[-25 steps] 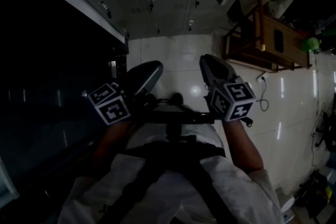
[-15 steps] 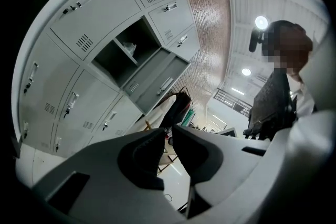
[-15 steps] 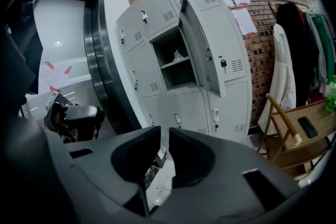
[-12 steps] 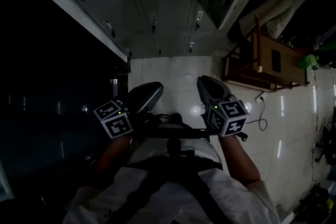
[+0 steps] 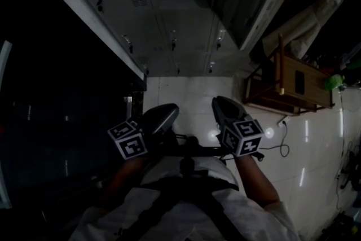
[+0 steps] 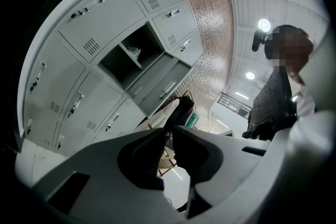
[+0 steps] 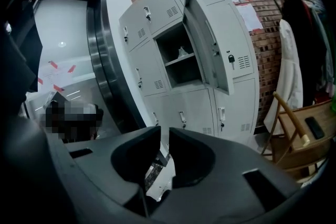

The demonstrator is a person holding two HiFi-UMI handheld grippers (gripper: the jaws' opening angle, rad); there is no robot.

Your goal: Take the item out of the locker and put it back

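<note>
Left gripper (image 6: 169, 135) and right gripper (image 7: 164, 136) are hanging well short of the locker (image 7: 239, 68), both with fingers (image 7: 193, 152) standing a narrow slit apart and gripping nothing. Locker door (image 7: 202, 39) is standing open. A small pale item (image 7: 181, 52) is resting on the shelf (image 7: 184, 60) inside the open compartment; a wooden chair (image 7: 296, 131) is standing beside the locker

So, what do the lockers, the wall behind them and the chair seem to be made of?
Lockers: likely painted sheet metal, smooth light grey, with pressed vent slots and small latches.
Wall: brick, matt red-brown, with mortar joints showing.
Chair: wood, perhaps varnished, with a warm brown frame and seat.
</note>
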